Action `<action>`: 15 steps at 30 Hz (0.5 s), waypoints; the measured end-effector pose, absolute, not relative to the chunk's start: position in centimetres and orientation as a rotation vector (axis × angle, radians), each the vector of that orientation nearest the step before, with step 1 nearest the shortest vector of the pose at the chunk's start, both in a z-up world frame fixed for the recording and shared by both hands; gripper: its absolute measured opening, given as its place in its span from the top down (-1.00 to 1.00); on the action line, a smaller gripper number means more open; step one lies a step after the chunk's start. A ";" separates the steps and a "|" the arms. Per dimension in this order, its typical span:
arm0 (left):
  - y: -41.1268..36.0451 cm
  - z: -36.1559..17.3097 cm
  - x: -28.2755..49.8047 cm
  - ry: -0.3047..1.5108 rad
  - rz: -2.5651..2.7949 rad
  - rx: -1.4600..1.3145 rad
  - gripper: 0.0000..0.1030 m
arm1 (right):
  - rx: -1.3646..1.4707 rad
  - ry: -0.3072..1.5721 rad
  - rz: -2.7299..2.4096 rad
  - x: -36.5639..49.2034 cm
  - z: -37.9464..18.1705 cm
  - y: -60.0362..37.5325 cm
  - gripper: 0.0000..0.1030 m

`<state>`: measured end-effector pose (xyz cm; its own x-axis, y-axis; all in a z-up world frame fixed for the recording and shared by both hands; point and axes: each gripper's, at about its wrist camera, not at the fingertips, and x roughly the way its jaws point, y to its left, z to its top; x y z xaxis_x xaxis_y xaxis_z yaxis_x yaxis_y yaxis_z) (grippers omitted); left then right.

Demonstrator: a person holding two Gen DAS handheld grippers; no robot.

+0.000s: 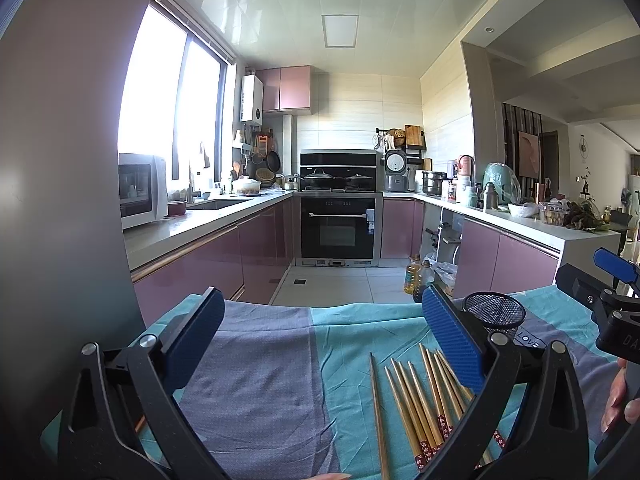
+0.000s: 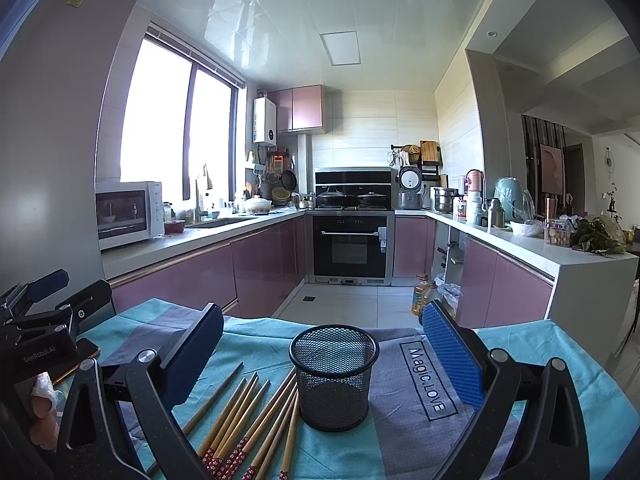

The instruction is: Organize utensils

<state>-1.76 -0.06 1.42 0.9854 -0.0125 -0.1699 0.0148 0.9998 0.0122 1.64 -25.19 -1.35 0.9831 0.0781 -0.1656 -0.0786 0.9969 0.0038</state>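
A kitchen with mauve cabinets runs around three walls, with a built-in oven (image 2: 351,246) at the far end, a white microwave (image 2: 128,214) under the window and two oil bottles (image 2: 423,294) on the tiled floor. In front, the counter (image 2: 560,364) is covered with a teal and grey-purple cloth (image 2: 400,432) printed "Magic. LOVE".

A black wire-mesh holder (image 2: 334,376) stands upright on the grey band of the cloth, near the middle of the counter and a little back from its far edge. Just beside it, on the teal band, a loose bunch of wooden chopsticks (image 2: 248,420) lies flat, their red patterned ends toward the near edge; the closest sticks reach the holder's base, though I cannot tell if they touch. One darker chopstick (image 1: 378,412) lies slightly apart from the bunch.

The left claw (image 1: 320,340) hangs over the grey cloth with its blue-padded fingers spread wide and nothing between them, the chopsticks under its right-side finger. The right claw (image 2: 324,354) is likewise spread and empty, framing the holder from above the near edge.
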 end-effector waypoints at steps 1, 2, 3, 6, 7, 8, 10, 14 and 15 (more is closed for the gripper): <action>-0.1 1.4 -1.8 0.170 -0.012 0.014 -0.89 | -0.003 0.166 0.078 1.6 -1.4 -25.2 -0.87; -0.1 1.5 -1.8 0.169 -0.012 0.014 -0.89 | -0.002 0.166 0.079 1.6 -1.4 -25.2 -0.87; -0.1 1.4 -1.8 0.170 -0.014 0.015 -0.89 | -0.002 0.167 0.079 1.6 -1.4 -25.2 -0.87; -0.1 1.5 -1.8 0.170 -0.013 0.015 -0.89 | -0.002 0.167 0.078 1.6 -1.3 -25.3 -0.87; -0.1 1.4 -1.8 0.170 -0.013 0.015 -0.89 | -0.001 0.168 0.078 1.7 -1.3 -25.3 -0.87; -0.1 1.5 -1.7 0.171 -0.013 0.014 -0.89 | 0.001 0.167 0.078 1.6 -1.3 -25.3 -0.87; -0.1 1.4 -1.8 0.170 -0.013 0.014 -0.89 | -0.001 0.167 0.078 1.6 -1.3 -25.3 -0.87; -0.1 1.4 -1.8 0.170 -0.013 0.015 -0.89 | -0.001 0.165 0.077 1.6 -1.3 -25.3 -0.87; -0.1 1.4 -1.8 0.171 -0.013 0.015 -0.89 | -0.001 0.166 0.077 1.6 -1.3 -25.3 -0.87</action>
